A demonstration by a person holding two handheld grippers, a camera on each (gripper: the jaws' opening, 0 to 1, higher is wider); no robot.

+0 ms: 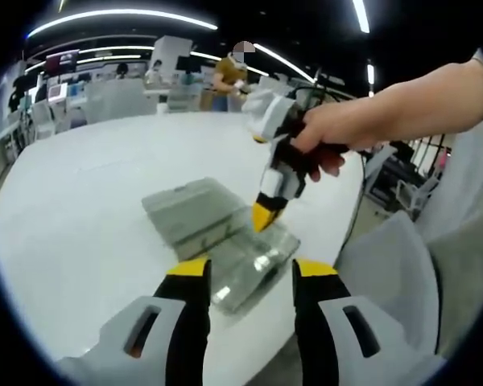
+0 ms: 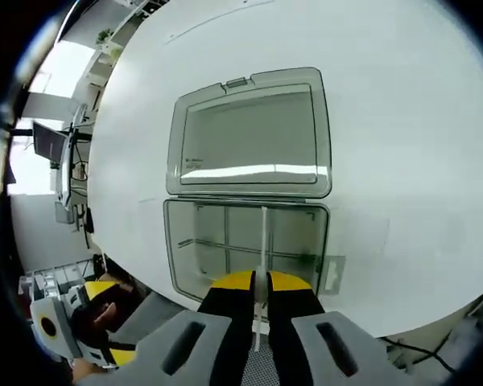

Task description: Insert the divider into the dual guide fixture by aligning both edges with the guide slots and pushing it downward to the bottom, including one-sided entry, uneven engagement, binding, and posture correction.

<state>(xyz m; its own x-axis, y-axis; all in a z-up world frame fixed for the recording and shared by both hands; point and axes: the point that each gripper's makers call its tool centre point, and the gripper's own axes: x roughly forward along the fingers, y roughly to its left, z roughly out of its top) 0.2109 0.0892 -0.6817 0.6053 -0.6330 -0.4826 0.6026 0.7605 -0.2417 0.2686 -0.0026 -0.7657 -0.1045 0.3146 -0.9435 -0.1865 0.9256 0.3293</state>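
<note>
**Divider held over open fixture, insertion under way**

Left gripper view: the left gripper (image 1: 249, 277) hangs above the near edge of the white table (image 1: 80, 225), its fingers spread wide with nothing between them. Ahead lies the dual guide fixture (image 1: 225, 233), a clear plastic box with its hinged lid (image 1: 185, 205) laid flat open behind it. A hand (image 1: 338, 137) brings the right gripper (image 1: 266, 215) down onto the box from above, yellow tips at the tray. The divider itself is too thin to make out from here.

Right gripper view: looking straight down, the right gripper's fingers are closed on the divider (image 2: 262, 265), a thin pale strip seen edge-on and running from between the tips up across the tray. The box holds fixed internal partitions and ribbed walls. The strip lies roughly square to the hinge side.

Status, as a judgement: the divider is gripped and lined up over the tray, likely starting into its slots; whether both edges are engaged cannot be told. Seating to the bottom and any tilt correction are left.
</note>
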